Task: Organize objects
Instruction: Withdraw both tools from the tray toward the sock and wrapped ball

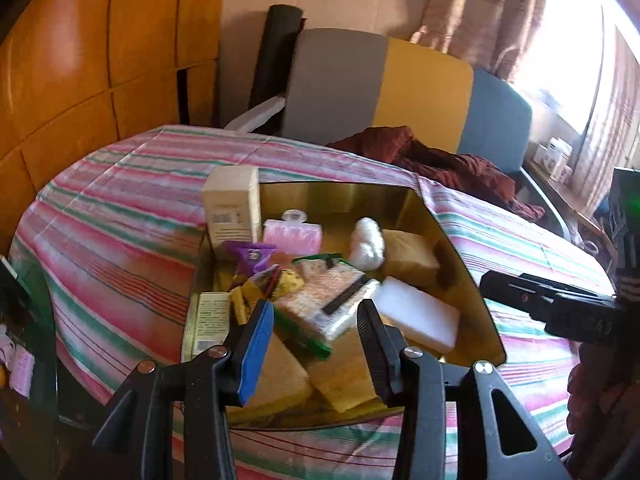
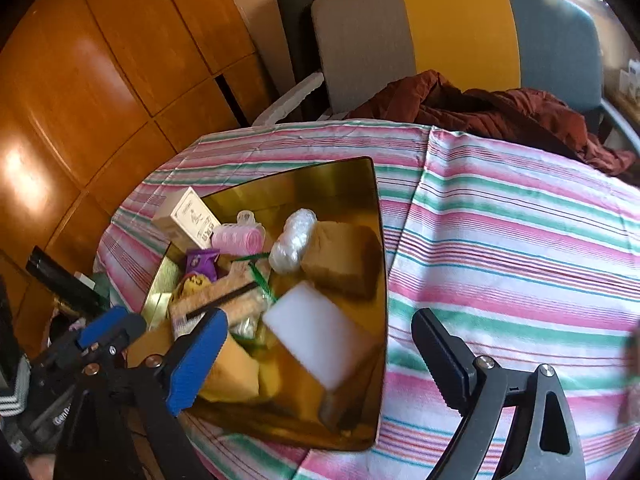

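Note:
A gold tray (image 1: 348, 194) (image 2: 378, 240) sits on the striped tablecloth, full of small items: a white block (image 1: 420, 312) (image 2: 316, 336), a brown sponge (image 1: 412, 258) (image 2: 344, 260), a white plastic bundle (image 1: 366, 242) (image 2: 292, 240), a pink curler (image 1: 292, 234) (image 2: 238, 236), a cream box (image 1: 232, 206) (image 2: 188, 216), a purple packet (image 1: 250, 254) (image 2: 200, 262), yellow sponges (image 1: 340, 380) (image 2: 236, 372) and a clear packet (image 1: 332, 300). My left gripper (image 1: 316, 344) is open and empty above the tray's near end. My right gripper (image 2: 320, 356) is open and empty over the tray's right edge.
The round table wears a pink, green and white striped cloth (image 1: 120, 216) (image 2: 500, 240). A grey, yellow and blue chair (image 1: 400, 88) (image 2: 452, 36) with a maroon garment (image 1: 440, 160) (image 2: 500, 112) stands behind. Wooden cabinets (image 1: 80, 60) (image 2: 100, 80) are at left.

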The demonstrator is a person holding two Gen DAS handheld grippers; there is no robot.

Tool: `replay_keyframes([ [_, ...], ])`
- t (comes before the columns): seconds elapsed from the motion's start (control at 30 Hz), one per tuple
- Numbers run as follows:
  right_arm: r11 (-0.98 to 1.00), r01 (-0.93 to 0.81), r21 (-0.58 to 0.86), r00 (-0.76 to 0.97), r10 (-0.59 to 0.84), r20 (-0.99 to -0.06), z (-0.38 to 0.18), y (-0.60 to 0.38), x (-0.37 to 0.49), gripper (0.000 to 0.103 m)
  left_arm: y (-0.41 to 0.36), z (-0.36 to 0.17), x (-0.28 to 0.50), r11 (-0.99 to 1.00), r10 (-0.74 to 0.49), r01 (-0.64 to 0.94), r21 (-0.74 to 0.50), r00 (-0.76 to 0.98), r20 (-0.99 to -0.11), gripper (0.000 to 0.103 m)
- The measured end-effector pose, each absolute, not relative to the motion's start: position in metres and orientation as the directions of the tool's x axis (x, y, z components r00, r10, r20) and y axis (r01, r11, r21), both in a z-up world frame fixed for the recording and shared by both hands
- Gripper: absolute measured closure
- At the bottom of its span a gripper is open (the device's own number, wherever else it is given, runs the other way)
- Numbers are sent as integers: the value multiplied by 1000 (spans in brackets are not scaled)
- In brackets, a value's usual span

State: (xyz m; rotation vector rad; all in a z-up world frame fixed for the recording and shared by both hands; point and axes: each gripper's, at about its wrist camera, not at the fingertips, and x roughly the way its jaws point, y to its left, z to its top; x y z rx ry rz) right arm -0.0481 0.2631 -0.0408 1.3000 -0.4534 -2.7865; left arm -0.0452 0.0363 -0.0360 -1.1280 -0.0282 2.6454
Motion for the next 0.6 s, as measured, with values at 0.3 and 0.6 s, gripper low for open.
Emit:
replay_keyframes([
  [0.3, -963, -123, 239, -663, -100, -742, -36, 276, -15, 8, 62, -27, -27, -944, 285, -317, -86, -660, -695, 59],
  [0.6, -943, -242, 229, -662, -12, -749, -36, 325, 27, 8, 99, -23, -16, -903, 339, -426, -54, -631, -698, 59],
])
